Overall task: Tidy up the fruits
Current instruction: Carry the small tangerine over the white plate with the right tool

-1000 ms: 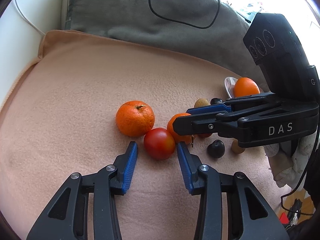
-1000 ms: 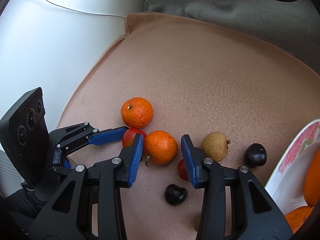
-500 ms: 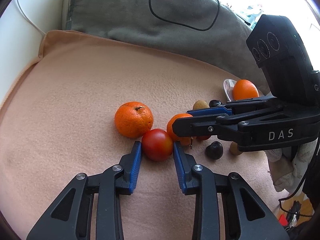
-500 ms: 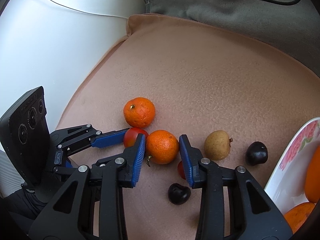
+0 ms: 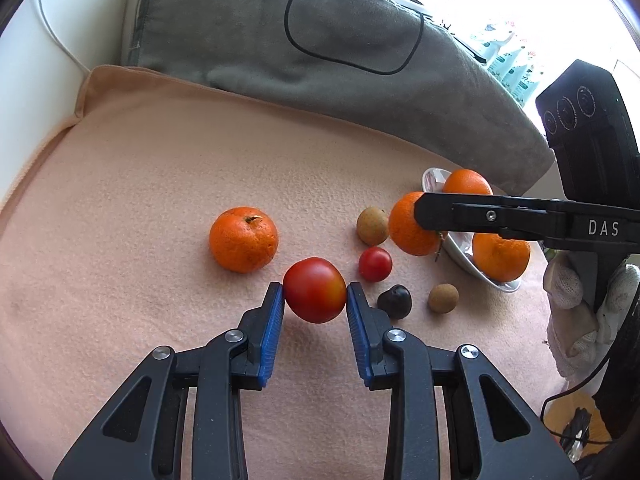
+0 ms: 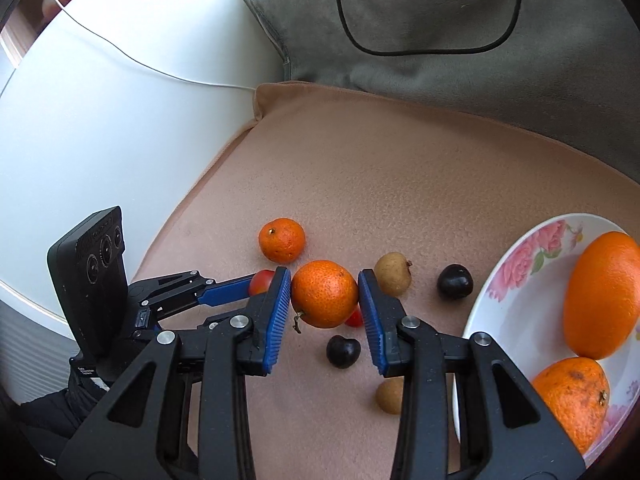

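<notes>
Peach fleece blanket (image 5: 160,184) covers the surface, soft and nubbly, with a grey plush throw (image 5: 248,28) heaped at the far side. The left gripper (image 5: 315,306) is clamped on a smooth, glossy red tomato (image 5: 315,289), its ribbed blue pads pressed against both flanks. The right gripper (image 6: 324,300) is clamped on a dimpled tangerine (image 6: 324,293) and carries it above the cloth, just left of the flowered plate (image 6: 516,280), where an orange (image 6: 602,294) and another tangerine (image 6: 572,398) already sit. To do this well, I'd say squeeze gently, since the tomato's thin skin would bruise, and lift straight up. Bring the held tangerine in low over the plate's rim and set it into the bare part so nothing rolls out. A third tangerine (image 5: 243,239), a small tomato (image 5: 375,264), two tan longans and two dark cherries lie loose on the blanket near the plate.
</notes>
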`<state>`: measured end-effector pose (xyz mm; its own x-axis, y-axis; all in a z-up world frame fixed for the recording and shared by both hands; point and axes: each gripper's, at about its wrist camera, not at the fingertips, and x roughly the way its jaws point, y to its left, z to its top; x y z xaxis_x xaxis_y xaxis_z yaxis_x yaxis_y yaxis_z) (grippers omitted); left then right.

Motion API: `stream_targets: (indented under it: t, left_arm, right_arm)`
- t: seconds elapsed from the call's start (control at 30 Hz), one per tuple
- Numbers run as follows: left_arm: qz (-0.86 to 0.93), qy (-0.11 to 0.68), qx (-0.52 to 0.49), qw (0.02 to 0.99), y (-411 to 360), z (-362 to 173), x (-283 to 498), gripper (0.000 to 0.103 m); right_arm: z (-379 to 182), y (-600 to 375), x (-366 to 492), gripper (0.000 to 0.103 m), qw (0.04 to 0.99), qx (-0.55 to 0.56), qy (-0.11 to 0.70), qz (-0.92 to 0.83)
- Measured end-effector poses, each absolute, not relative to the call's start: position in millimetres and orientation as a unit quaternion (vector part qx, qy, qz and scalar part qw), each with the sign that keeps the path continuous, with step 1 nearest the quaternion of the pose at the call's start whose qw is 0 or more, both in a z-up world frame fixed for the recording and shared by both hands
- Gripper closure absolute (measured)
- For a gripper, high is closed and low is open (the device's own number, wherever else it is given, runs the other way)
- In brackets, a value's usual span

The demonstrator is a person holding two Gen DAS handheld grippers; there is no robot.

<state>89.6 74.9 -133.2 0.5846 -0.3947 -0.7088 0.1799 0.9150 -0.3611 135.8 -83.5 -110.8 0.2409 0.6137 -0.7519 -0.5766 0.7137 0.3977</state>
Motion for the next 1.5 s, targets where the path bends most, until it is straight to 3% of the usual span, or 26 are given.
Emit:
stream_targets:
  t: [0.37,0.7,1.5]
  left_arm:
    - [-0.206,0.405,-0.118,0.883,38,-115,98,0.073]
    - [-0.246,0.4,-0.097,0.878,-12,-108,116,0.073]
    - [-0.239,0.392,-0.011,0.889,-71,-99,128,0.073]
  right_arm:
    - [-82,-203,112,0.066,0.837,0.098,0.442,0.307]
    - [-90,-269,106,0.066,0.854,0.134,0.435,0.251]
    - [-110,-296,106,0.066,0.885,0.082,0.426,0.166]
